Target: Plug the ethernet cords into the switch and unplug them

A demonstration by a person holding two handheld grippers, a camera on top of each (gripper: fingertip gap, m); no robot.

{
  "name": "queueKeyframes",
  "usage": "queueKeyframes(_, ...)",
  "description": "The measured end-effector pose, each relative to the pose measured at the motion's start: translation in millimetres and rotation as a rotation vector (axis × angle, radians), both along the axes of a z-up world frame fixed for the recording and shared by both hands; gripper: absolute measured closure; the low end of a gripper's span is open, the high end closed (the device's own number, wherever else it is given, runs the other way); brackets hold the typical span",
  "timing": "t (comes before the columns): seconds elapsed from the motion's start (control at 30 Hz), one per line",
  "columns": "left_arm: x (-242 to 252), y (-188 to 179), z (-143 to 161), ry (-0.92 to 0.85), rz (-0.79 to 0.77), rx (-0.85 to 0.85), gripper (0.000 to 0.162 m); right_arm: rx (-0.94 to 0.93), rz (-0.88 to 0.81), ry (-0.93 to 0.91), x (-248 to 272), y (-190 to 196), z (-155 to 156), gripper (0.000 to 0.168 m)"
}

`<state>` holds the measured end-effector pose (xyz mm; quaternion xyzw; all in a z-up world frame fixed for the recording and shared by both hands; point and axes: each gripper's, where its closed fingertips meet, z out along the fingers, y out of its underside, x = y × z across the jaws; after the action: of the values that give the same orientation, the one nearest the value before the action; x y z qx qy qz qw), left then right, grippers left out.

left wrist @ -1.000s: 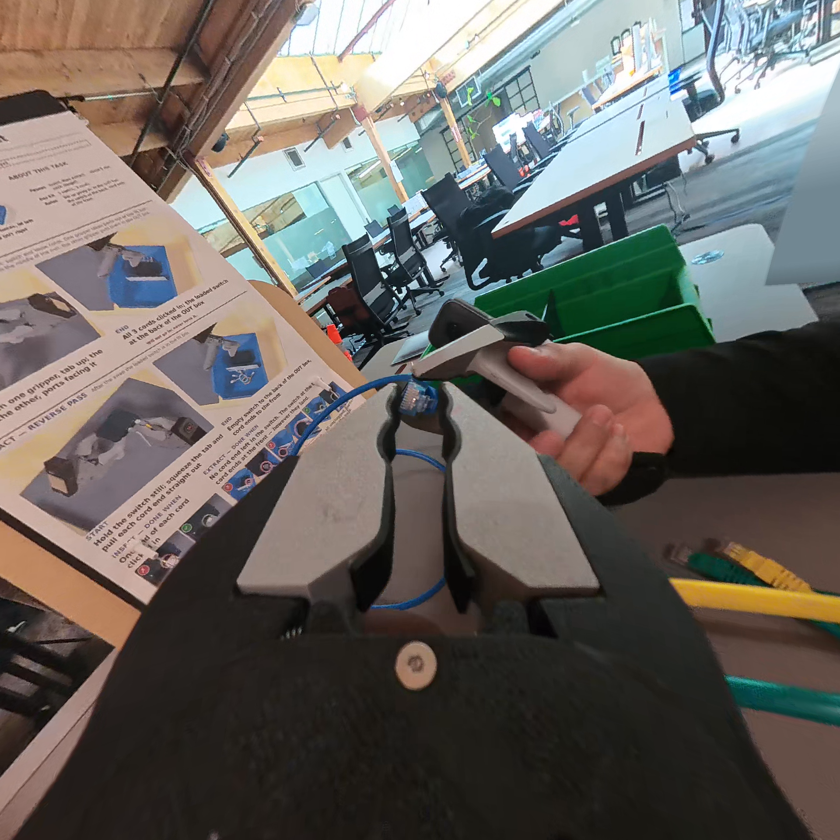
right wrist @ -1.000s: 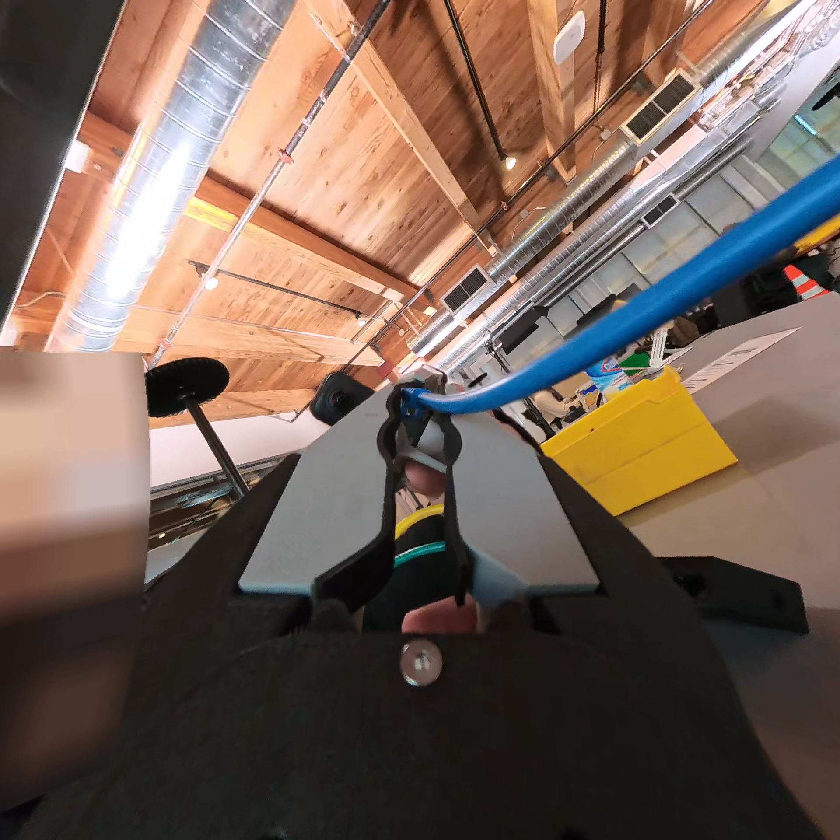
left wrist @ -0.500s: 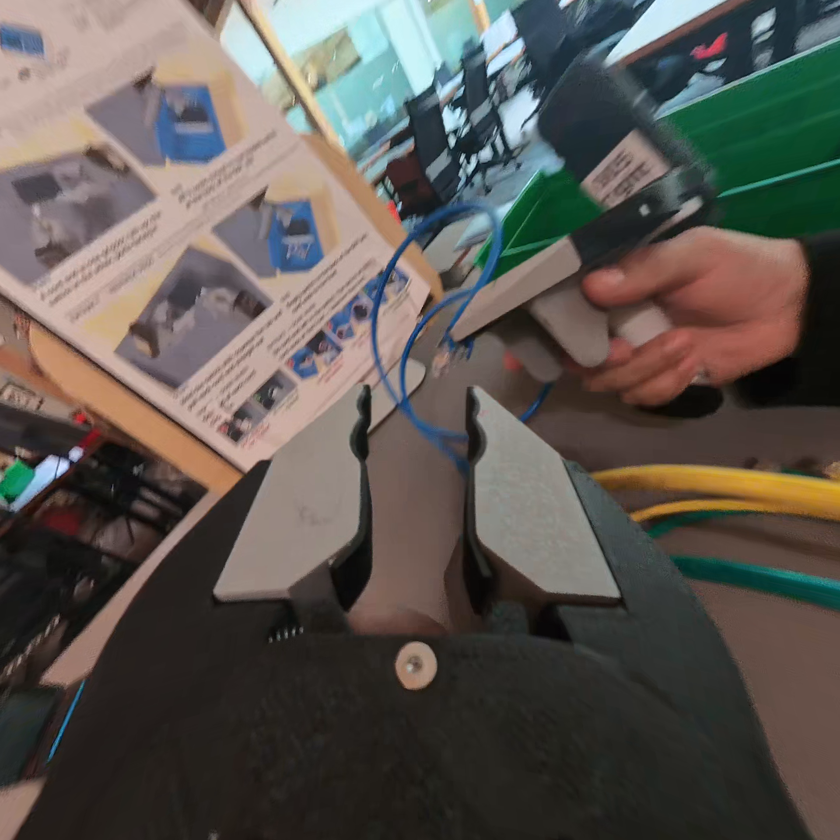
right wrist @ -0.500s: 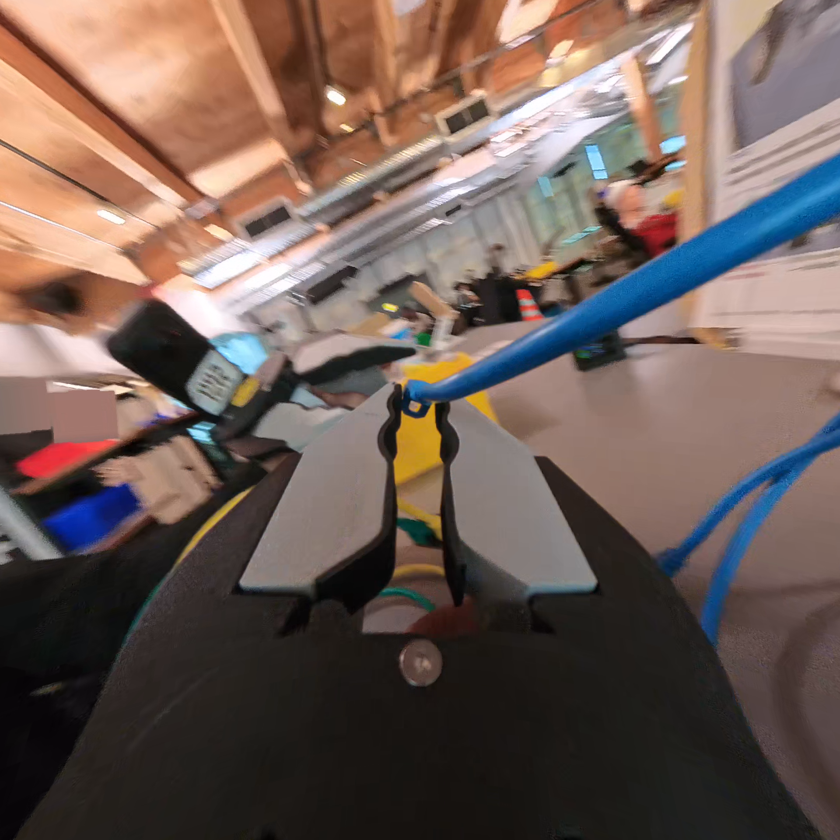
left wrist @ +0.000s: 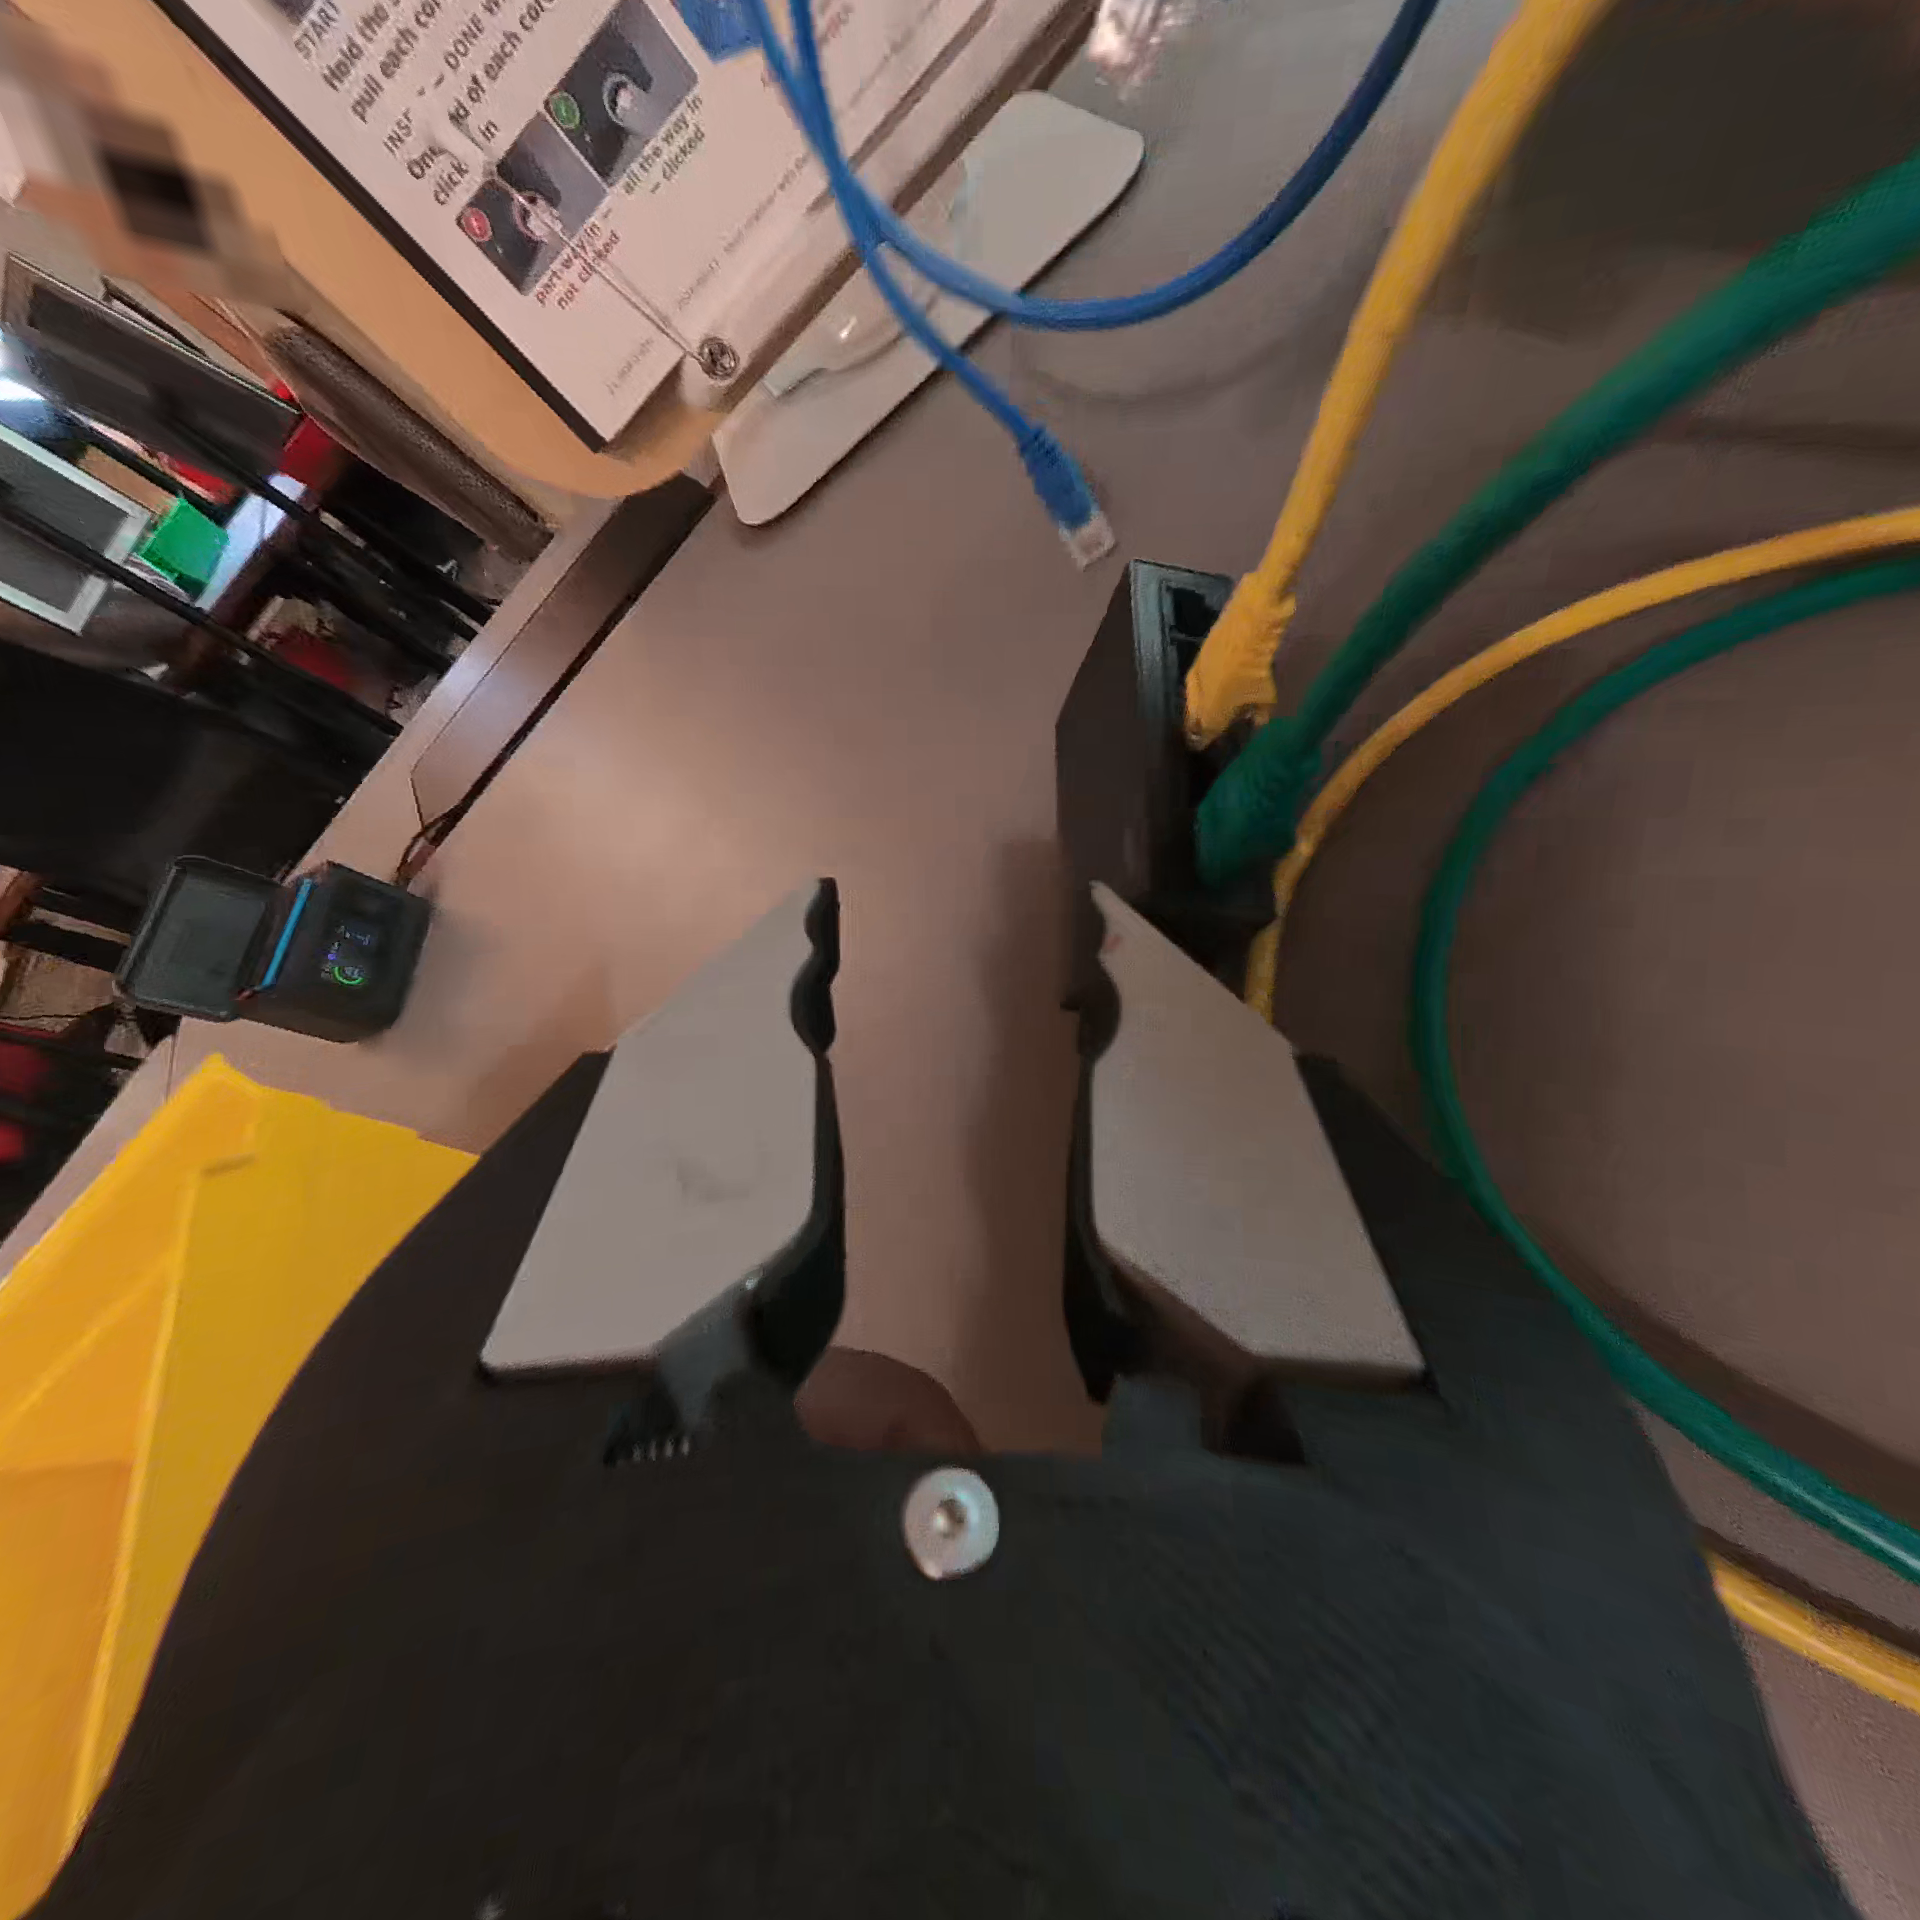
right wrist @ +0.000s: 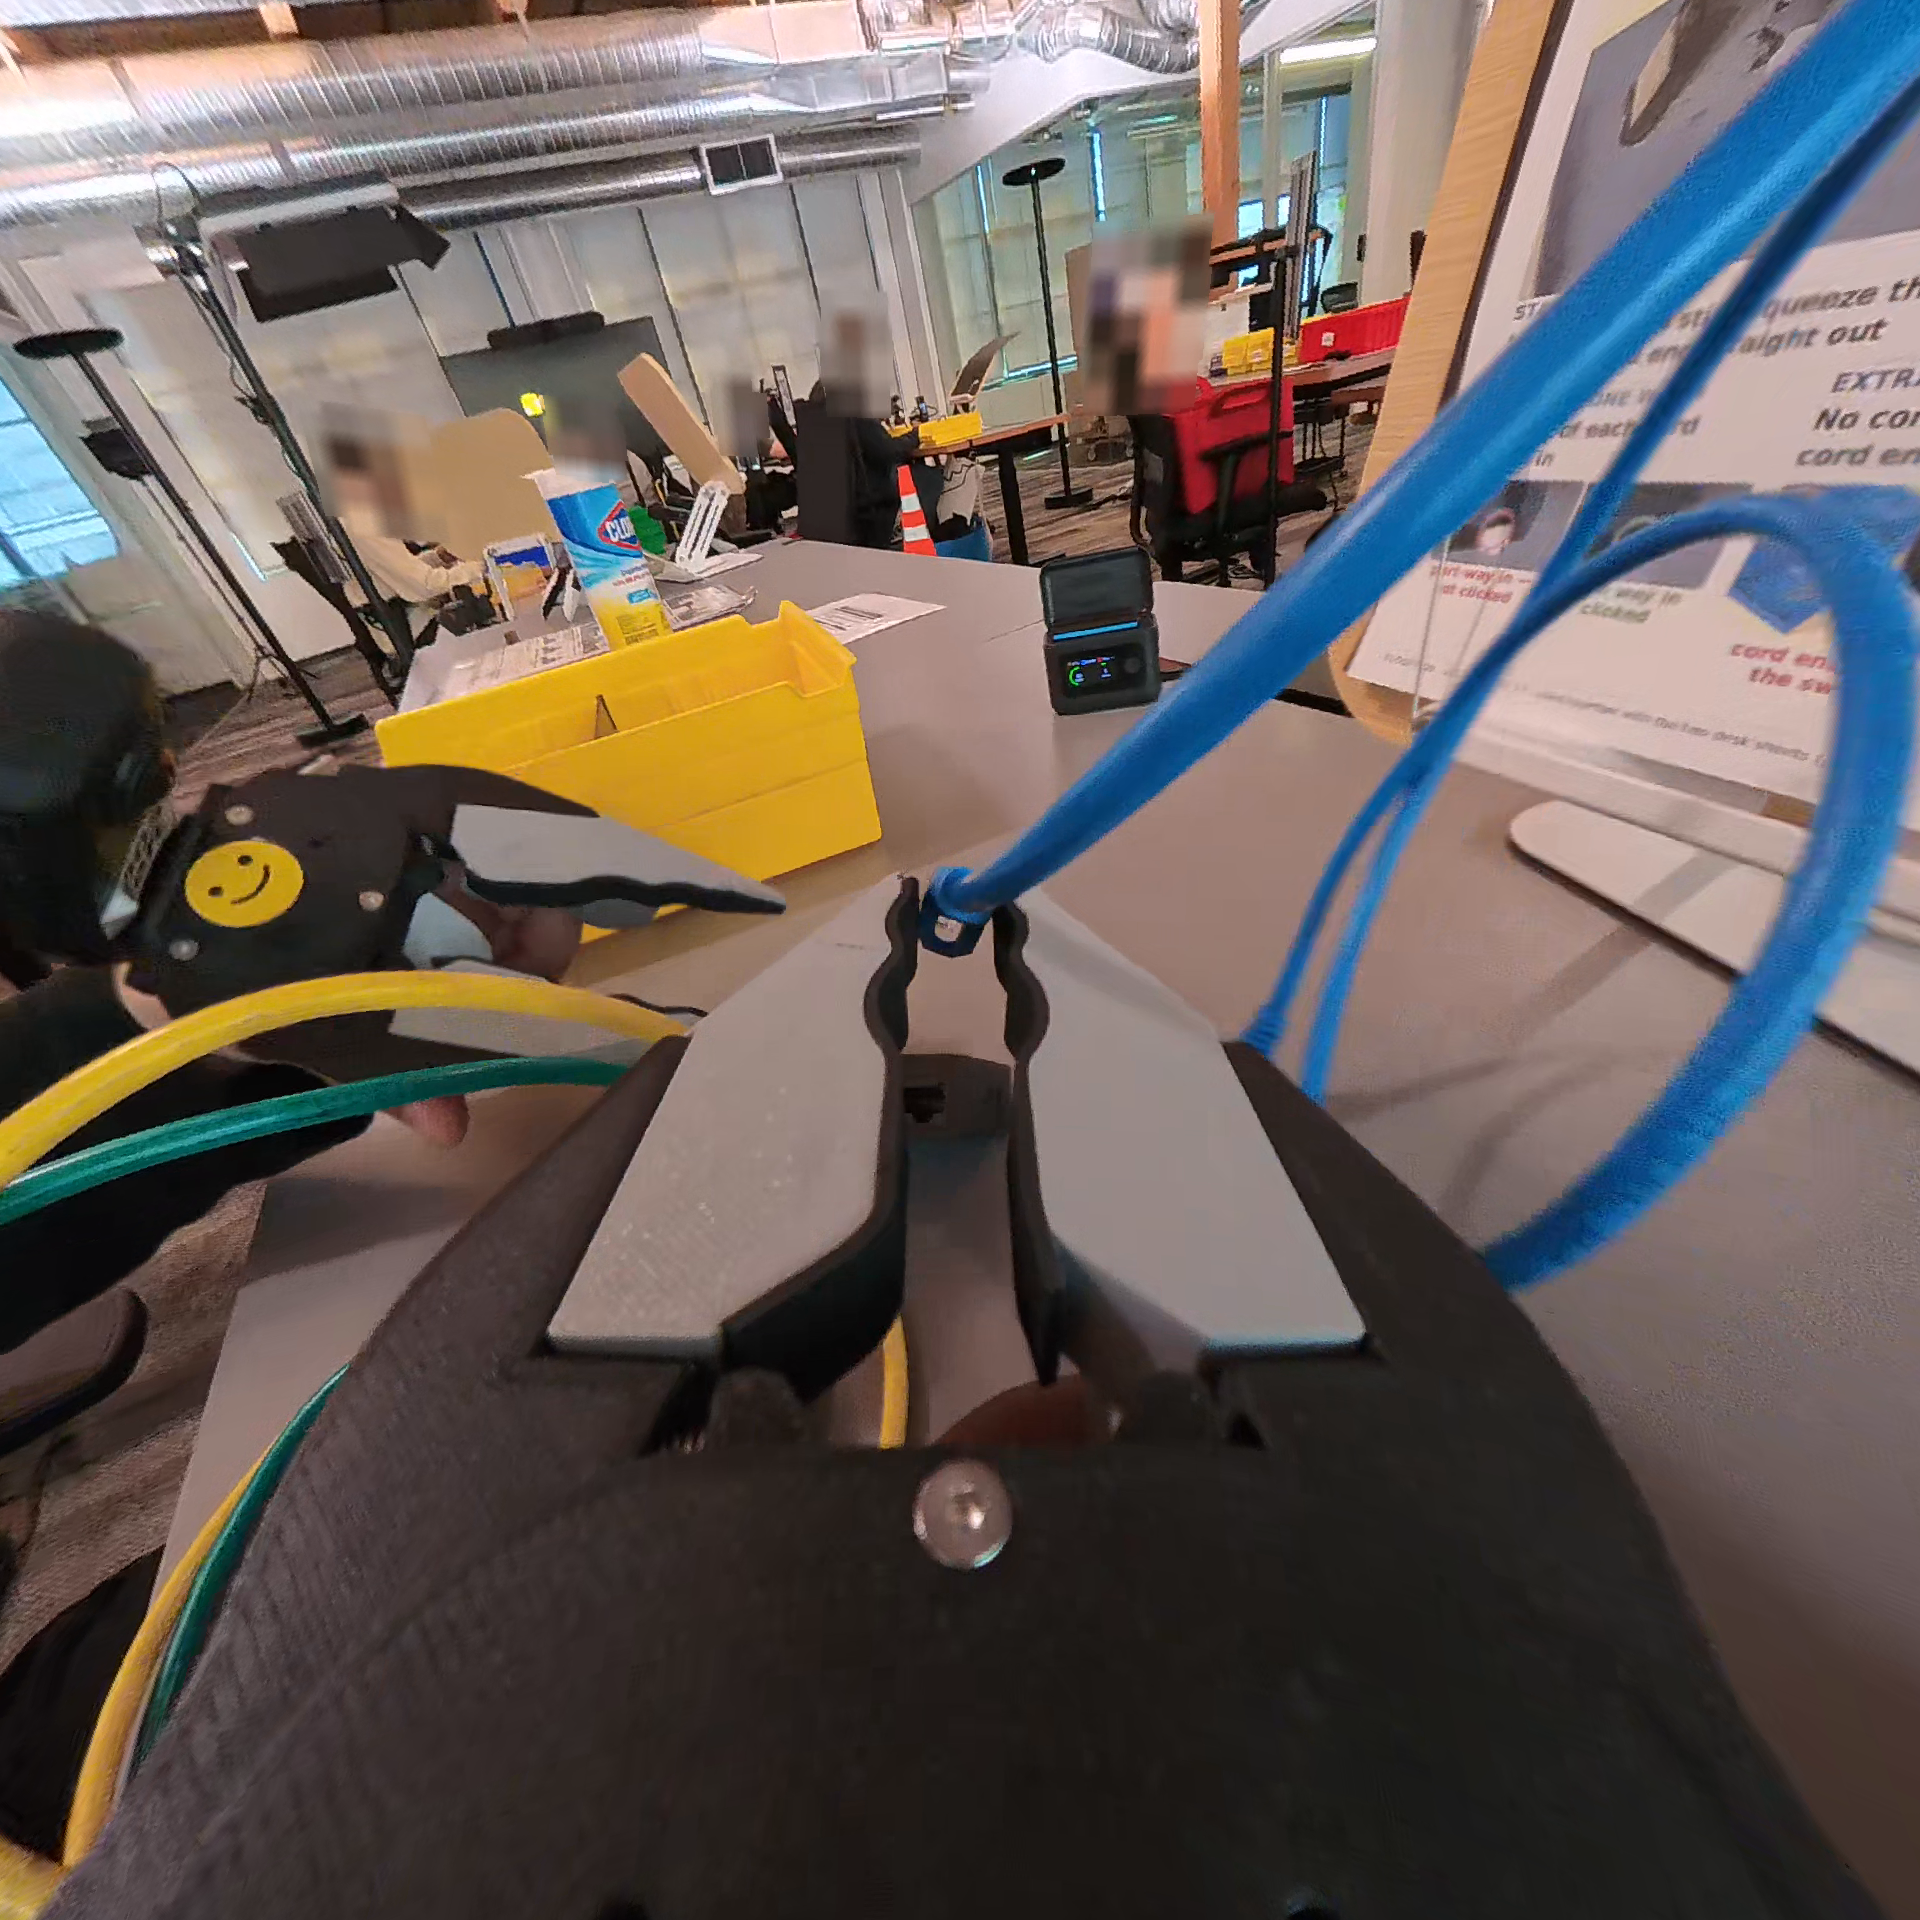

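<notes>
My left gripper [left wrist: 956, 935] is open and empty, low over the table. Its right fingertip is next to the black switch [left wrist: 1117, 748]. A yellow cord [left wrist: 1236, 665] and a green cord [left wrist: 1252, 795] are plugged into the switch. One plug of the blue cord [left wrist: 1070, 509] hangs free just beyond the switch. My right gripper [right wrist: 951, 920] is shut on the other end of the blue cord [right wrist: 1382, 582], which loops to the right. The left gripper [right wrist: 717, 956] also shows in the right wrist view, open, at the left.
A yellow bin [right wrist: 665, 748] stands on the grey table [right wrist: 1143, 810], and it shows at lower left in the left wrist view [left wrist: 156, 1299]. A small black device [right wrist: 1101, 649] sits behind it. An instruction board [right wrist: 1714, 468] on a white base [left wrist: 935, 312] stands to the right. Yellow and green cord loops [left wrist: 1455, 1039] lie beside the switch. Left tips to right tips: about 12 cm.
My left gripper let go of the blue plug, opened, and swung down to the switch. My right gripper kept the blue cord and tilted down toward the table.
</notes>
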<state>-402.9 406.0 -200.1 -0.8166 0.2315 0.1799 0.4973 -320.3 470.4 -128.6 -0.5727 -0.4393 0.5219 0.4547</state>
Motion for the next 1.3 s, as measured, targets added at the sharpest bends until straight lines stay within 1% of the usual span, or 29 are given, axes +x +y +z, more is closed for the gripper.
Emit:
queueKeyframes(0.07, 4.5, -6.7, -2.8, -0.053, 0.0, -0.021, 0.119, -0.014, 0.007, -0.006, -1.7, -1.5, -3.0, 0.157)
queueKeyframes(0.1, 6.7, -11.9, -2.5, -0.086, -0.017, -0.023, 0.114, -0.016, 0.011, -0.015, -2.8, -2.2, -5.3, 0.157)
queueKeyframes(0.13, 11.5, -18.3, -4.4, -0.114, -0.056, -0.038, 0.098, -0.014, 0.014, -0.026, -3.8, -2.8, -7.7, 0.157)
queueKeyframes(0.17, 15.6, -24.0, -8.0, -0.132, -0.086, -0.058, 0.092, -0.011, 0.019, -0.037, -5.1, -3.7, -10.0, 0.157)
queueKeyframes(0.2, 16.5, -27.5, -12.6, -0.128, -0.091, -0.076, 0.092, -0.008, 0.023, -0.049, -6.5, -4.6, -12.4, 0.157)
queueKeyframes(0.27, 15.3, -28.4, -22.3, -0.055, -0.085, -0.096, 0.092, -0.009, 0.034, -0.068, -9.1, -7.1, -16.1, 0.157)
queueKeyframes(0.33, 23.8, -21.3, -30.3, -0.008, -0.104, -0.1, 0.094, -0.021, 0.048, -0.078, -11.3, -10.3, -19.0, 0.157)
queueKeyframes(0.47, 37.0, 8.2, -25.8, -0.001, -0.102, -0.032, 0.119, -0.032, 0.048, -0.093, -12.3, -11.6, -22.9, 0.157)
queueKeyframes(0.53, 39.2, 17.2, -25.8, -0.02, -0.097, -0.048, 0.125, -0.044, 0.054, -0.102, -12.3, -11.8, -26.0, 0.157)
queueKeyframes(0.6, 41.1, 21.9, -26.6, -0.024, -0.106, -0.053, 0.135, -0.065, 0.077, -0.126, -13.8, -13.3, -31.8, 0.157)
queueKeyframes(0.67, 40.3, 25.3, -26.6, 0.008, -0.114, -0.036, 0.135, -0.062, 0.067, -0.147, -15.1, -11.2, -37.0, 0.157)
queueKeyframes(0.7, 36.9, 27.5, -26.7, 0.031, -0.097, -0.028, 0.128, -0.053, 0.067, -0.159, -15.6, -11.0, -39.2, 0.158)
queueKeyframes(0.73, 32.7, 29.6, -27.6, 0.056, -0.077, -0.027, 0.115, -0.043, 0.067, -0.171, -16.1, -11.3, -41.1, 0.158)
queueKeyframes(0.77, 31.3, 31.1, -29.2, 0.071, -0.073, -0.034, 0.109, -0.036, 0.061, -0.185, -16.4, -10.7, -43.2, 0.157)
queueKeyframes(0.83, 35.1, 34.6, -30.4, 0.066, -0.091, -0.039, 0.115, -0.02, 0.047, -0.207, -16.5, -8.6, -46.9, 0.158)
queueKeyframes(0.97, 33.8, 46.7, -31.2, 0.106, -0.095, -0.049, 0.109, -0.029, 0.054, -0.209, -17.5, -9.2, -48.9, 0.157)
queueKeyframes(1.0, 35.6, 48.4, -33.8, 0.115, -0.112, -0.062, 0.116, -0.029, 0.055, -0.21, -17.6, -9.2, -49.1, 0.157)
queueKeyframes(1.03, 38.9, 49.3, -37.7, 0.117, -0.138, -0.081, 0.132, -0.027, 0.054, -0.212, -17.5, -9.0, -49.4, 0.158)
queueKeyframes(1.1, 38.5, 52.8, -38.6, 0.11, -0.144, -0.088, 0.136, -0.016, 0.041, -0.218, -16.6, -6.7, -49.8, 0.158)
queueKeyframes(1.13, 38.7, 51.9, -38.9, 0.07, -0.144, -0.121, 0.136, -0.006, 0.031, -0.223, -15.7, -4.9, -49.6, 0.158)
queueKeyframes(1.17, 44.1, 49.1, -39.1, -0.018, -0.163, -0.173, 0.137, 0.007, 0.019, -0.227, -14.2, -2.5, -49.1, 0.158)
queueKeyframes(1.23, 65.8, 41.6, -34.2, -0.279, -0.234, -0.256, 0.137, 0.045, -0.006, -0.236, -10.4, 1.7, -45.4, 0.158)
queueKeyframes(1.27, 70.4, 40.3, -31.5, -0.356, -0.245, -0.274, 0.137, 0.062, -0.01, -0.233, -8.6, 1.5, -41.8, 0.157)
queueKeyframes(1.3, 68.9, 41.1, -31.3, -0.369, -0.235, -0.277, 0.137, 0.076, -0.011, -0.227, -7.3, 0.4, -38.0, 0.158)
